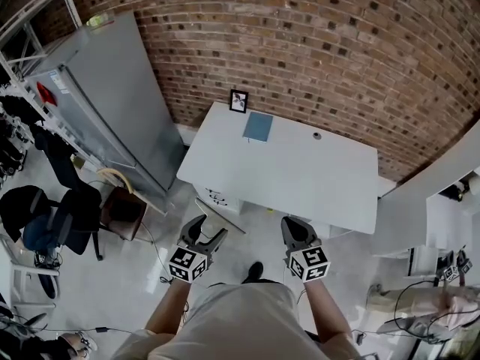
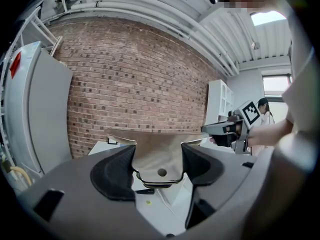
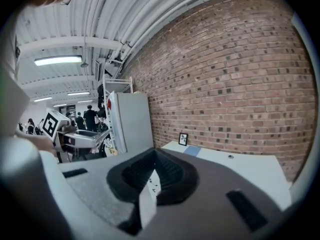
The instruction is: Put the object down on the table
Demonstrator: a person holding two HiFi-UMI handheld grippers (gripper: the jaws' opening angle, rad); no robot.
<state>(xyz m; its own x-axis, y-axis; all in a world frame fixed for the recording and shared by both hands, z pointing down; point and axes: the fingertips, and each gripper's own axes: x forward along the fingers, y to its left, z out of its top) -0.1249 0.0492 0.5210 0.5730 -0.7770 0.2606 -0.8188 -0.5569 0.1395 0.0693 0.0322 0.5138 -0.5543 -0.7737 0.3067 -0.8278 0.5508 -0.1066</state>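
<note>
My left gripper (image 1: 208, 229) is shut on a flat tan object (image 2: 157, 151) with a round hole near its held end; the black pads (image 2: 117, 171) press on both of its sides. From the head view the object (image 1: 214, 238) shows only as a brown sliver between the fingers. My right gripper (image 1: 294, 225) is shut with nothing in it, its pads (image 3: 172, 176) meeting at the tip. Both grippers hang over the floor, short of the near edge of the white table (image 1: 300, 178). The right gripper (image 2: 230, 129) also shows in the left gripper view.
On the table's far side stand a small picture frame (image 1: 238, 100) and a blue notebook (image 1: 258, 127), against a brick wall. A tall grey cabinet (image 1: 112, 96) stands left, with a clothes-draped chair (image 1: 52, 216) near it. White shelving (image 1: 450, 193) is at the right.
</note>
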